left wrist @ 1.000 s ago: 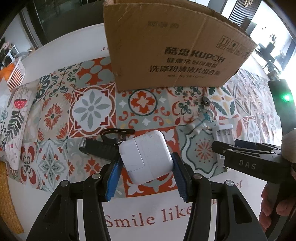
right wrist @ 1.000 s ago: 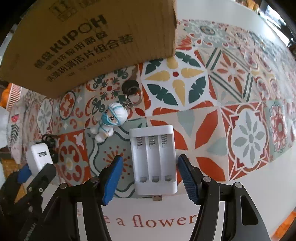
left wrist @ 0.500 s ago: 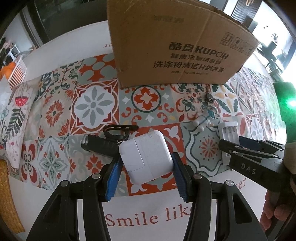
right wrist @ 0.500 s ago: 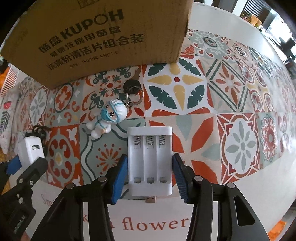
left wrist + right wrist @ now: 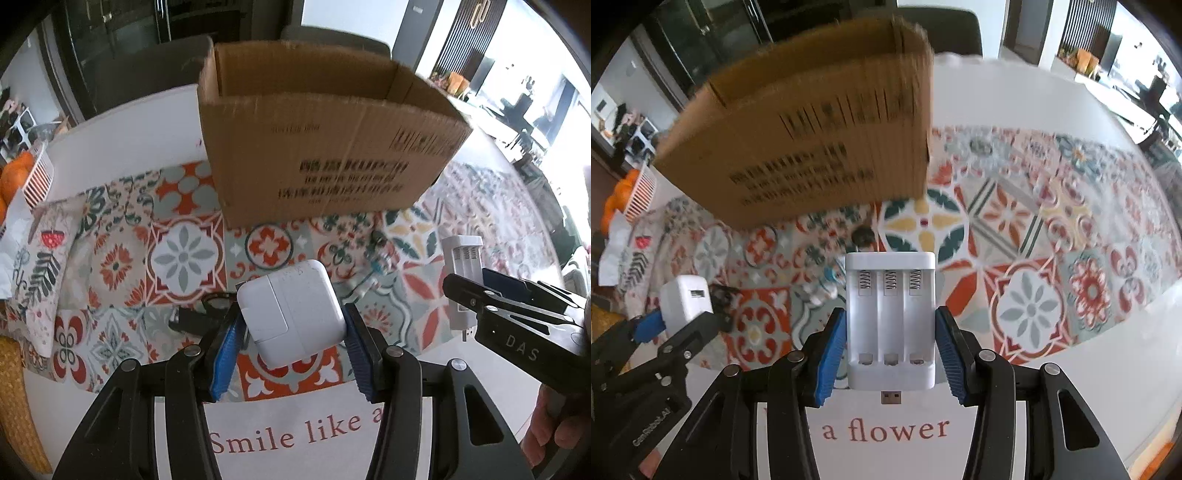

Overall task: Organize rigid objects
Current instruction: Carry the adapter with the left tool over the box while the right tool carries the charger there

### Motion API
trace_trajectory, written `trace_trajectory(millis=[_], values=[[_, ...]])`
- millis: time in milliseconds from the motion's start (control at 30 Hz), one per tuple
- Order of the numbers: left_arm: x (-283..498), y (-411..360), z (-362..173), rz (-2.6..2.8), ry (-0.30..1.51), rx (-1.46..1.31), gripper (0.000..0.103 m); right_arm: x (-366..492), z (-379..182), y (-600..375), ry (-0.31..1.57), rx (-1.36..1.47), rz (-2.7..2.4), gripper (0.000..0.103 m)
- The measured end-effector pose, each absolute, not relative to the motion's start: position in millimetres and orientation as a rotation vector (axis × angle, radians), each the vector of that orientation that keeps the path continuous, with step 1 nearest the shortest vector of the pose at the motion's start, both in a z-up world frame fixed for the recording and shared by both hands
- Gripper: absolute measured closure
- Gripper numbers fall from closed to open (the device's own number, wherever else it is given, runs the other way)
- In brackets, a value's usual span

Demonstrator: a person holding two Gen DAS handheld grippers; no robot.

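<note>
My left gripper [image 5: 291, 354] is shut on a white square power adapter [image 5: 291, 312] and holds it above the patterned mat. The right gripper [image 5: 891, 354] is shut on a white three-slot battery charger [image 5: 891, 321] whose USB plug points toward the camera; it hangs clear of the mat. In the left wrist view the charger [image 5: 463, 258] shows at the right, in the other gripper's black fingers [image 5: 491, 299]. In the right wrist view the adapter [image 5: 686, 297] shows at the left. An open brown cardboard box [image 5: 317, 147] stands behind both, its inside partly visible.
A small figurine keychain [image 5: 378, 264] lies blurred on the tile-patterned mat [image 5: 184, 254] below the box, and a black item [image 5: 199, 314] lies behind the adapter. At the far left stand a white basket [image 5: 37, 177] with oranges and a printed cloth [image 5: 40, 258]. A hand [image 5: 550, 428] holds the right gripper.
Both grippers rose from the mat with their objects. The right gripper's jaws closed on the charger and lifted it. The box's open top has come into view.
</note>
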State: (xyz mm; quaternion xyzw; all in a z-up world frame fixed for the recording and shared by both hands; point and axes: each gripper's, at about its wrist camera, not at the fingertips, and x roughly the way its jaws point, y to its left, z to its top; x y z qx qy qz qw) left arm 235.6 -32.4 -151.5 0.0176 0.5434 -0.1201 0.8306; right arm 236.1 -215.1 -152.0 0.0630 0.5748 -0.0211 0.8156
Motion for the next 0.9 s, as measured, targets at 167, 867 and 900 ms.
trace_trajectory(millis=[167, 867, 900], values=[[236.9, -30.8, -129.5, -0.266, 1.095, 0.038, 0.051, 240.1, -127.6, -207.9, 1.155, 0.121, -0.028, 0.054], [263.5, -32.9, -44.0, -0.316, 0.903, 0.034, 0.051, 262.3, -45.9, -202.4, 0.922, 0.171, 0.06, 0.054], [266.2, -33.4, -41.4, -0.316, 0.898, 0.036, 0.051, 264.0, -44.5, -203.0, 0.919, 0.173, 0.063, 0.054]])
